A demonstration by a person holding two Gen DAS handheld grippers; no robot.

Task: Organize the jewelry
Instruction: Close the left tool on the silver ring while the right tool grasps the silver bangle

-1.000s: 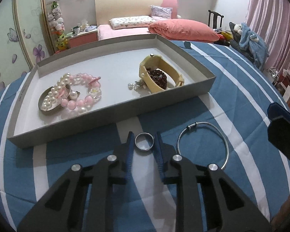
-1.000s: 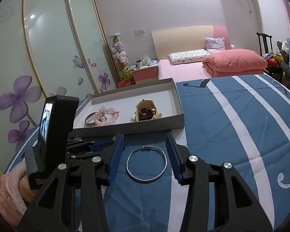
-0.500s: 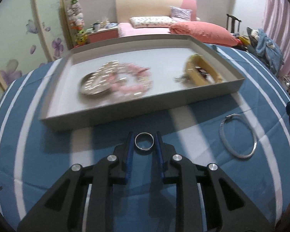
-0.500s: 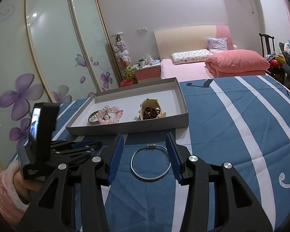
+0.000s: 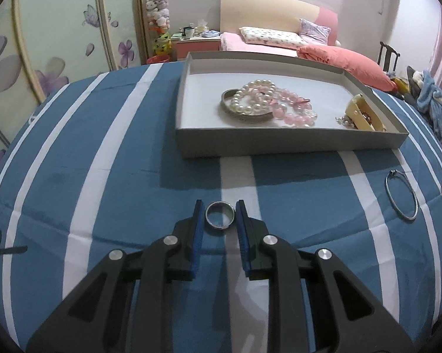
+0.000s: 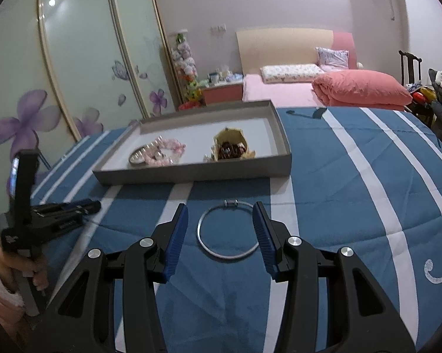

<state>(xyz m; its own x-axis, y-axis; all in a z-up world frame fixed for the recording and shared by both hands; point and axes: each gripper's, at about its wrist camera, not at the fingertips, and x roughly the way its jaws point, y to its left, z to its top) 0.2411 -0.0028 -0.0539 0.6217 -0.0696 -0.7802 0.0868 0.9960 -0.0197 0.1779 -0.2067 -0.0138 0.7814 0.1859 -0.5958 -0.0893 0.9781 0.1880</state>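
- Jewelry we count outside the grey tray (image 5: 291, 144): one silver ring (image 5: 220, 219) and one thin silver bangle (image 6: 229, 229), both over the blue striped bedspread (image 5: 132, 161).
- Only our left wrist view shows the ring, clenched between the left gripper (image 5: 220, 220) fingers, short of the tray.
- Our right wrist view shows the bangle whole, lying flat between the spread, released fingers of the right gripper (image 6: 221, 231); in the left view it sits far right.
- Inside the tray we see a pearl strand (image 5: 251, 100), pink beads (image 5: 294, 111), and a cream case (image 5: 365, 116) partly hidden by the wall; its dark contents are hard to make out.
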